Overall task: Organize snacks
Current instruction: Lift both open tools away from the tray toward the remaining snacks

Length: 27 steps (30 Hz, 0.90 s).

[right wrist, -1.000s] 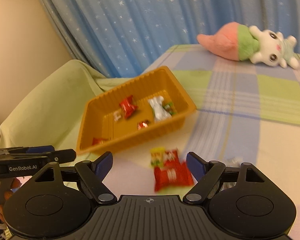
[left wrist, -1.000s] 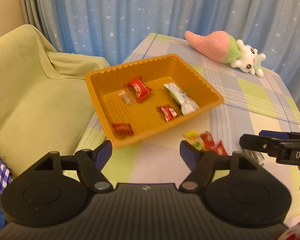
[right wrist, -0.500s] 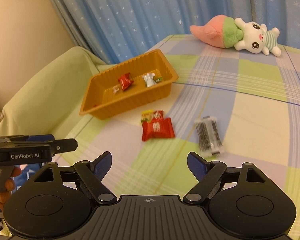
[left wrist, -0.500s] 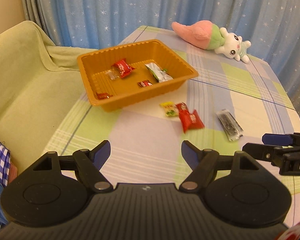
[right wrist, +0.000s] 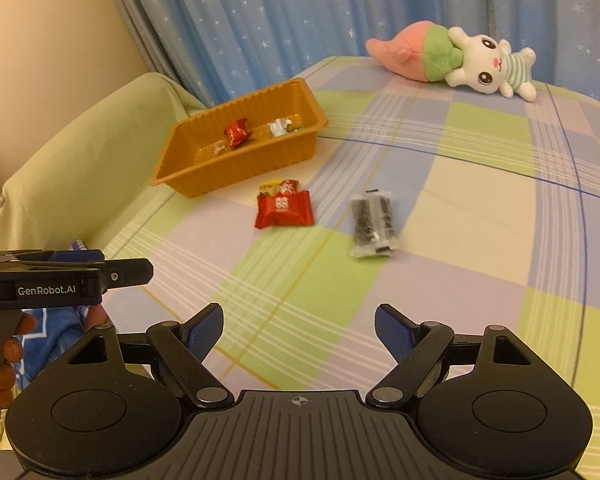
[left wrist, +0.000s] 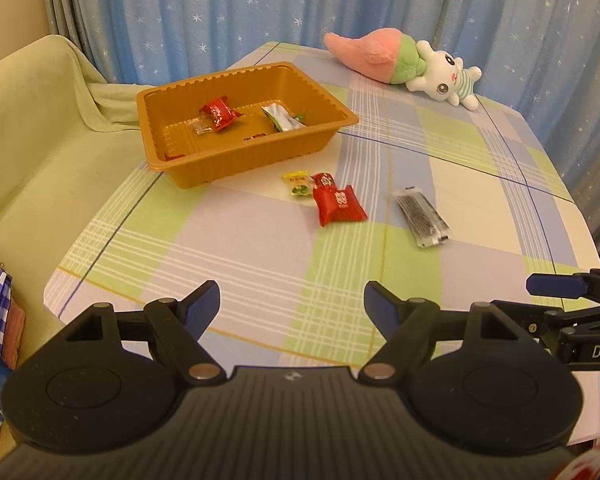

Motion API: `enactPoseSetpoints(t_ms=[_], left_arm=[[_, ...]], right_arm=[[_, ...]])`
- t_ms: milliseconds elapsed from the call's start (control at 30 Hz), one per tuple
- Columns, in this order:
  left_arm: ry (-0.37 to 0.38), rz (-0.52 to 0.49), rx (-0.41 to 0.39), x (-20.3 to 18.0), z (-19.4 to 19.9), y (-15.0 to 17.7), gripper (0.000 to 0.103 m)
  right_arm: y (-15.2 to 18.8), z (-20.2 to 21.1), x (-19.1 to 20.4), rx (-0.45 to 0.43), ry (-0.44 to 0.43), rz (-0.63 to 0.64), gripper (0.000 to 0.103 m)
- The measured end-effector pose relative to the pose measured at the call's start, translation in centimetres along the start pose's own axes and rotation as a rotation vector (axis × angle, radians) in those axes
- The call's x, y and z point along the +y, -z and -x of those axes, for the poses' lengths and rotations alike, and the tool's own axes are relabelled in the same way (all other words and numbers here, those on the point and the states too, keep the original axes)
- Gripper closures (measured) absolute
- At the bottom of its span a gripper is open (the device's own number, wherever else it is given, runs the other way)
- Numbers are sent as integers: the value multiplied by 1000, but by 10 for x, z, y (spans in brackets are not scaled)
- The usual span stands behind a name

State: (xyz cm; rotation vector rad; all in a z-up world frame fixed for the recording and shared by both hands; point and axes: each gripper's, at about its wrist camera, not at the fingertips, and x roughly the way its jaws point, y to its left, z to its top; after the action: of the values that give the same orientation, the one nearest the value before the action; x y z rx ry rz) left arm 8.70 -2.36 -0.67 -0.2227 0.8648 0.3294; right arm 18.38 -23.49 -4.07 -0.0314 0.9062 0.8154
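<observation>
Hovering over the near edge of the checked tablecloth (left wrist: 260, 264), the left gripper (left wrist: 292, 300) is standing with its blue-padded jaws apart, nothing between them, having just been opening a little wider; the right gripper (right wrist: 299, 322) is likewise gaping and empty. From the right wrist view, the left tool at nine o'clock is showing "GenRobot.AI" on its side, with fingers (right wrist: 4, 354) wrapped around its handle. From the left wrist view, the other tool at three o'clock is showing only "DA". An orange tray (left wrist: 256, 152) is sitting at eleven o'clock, holding a red candy (left wrist: 220, 114), a silver-green packet (left wrist: 282, 118) and a few smaller wrapped pieces. Just beside the tray, toward twelve o'clock, a yellow sweet (left wrist: 298, 184) and a small red sweet (left wrist: 323, 180) are touching a larger red packet (left wrist: 338, 205) printed with white characters I cannot read. A clear-wrapped dark bar (left wrist: 422, 222) is lying near it at one o'clock. A plush rabbit (right wrist: 460, 56) is lying at the far edge
</observation>
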Motion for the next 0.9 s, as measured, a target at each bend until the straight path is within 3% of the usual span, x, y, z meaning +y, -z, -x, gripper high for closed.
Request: enactPoseSetpoints(t_ms=[400,600,700,900], left_arm=[[-28,-18,10,-11,7,10,25],[-39,-27,12,-12,4,6,25],[-39,-35,16,-11,0,5,25],[-30,-44,27,-7,-11,-2,25]], right_arm=[[12,7,-8,21,29,18,20],[12,12,-5,-40,47,53,20],[11,16,-9,-83,51,32,20],[4,12,-27,-39,72,-86,20]])
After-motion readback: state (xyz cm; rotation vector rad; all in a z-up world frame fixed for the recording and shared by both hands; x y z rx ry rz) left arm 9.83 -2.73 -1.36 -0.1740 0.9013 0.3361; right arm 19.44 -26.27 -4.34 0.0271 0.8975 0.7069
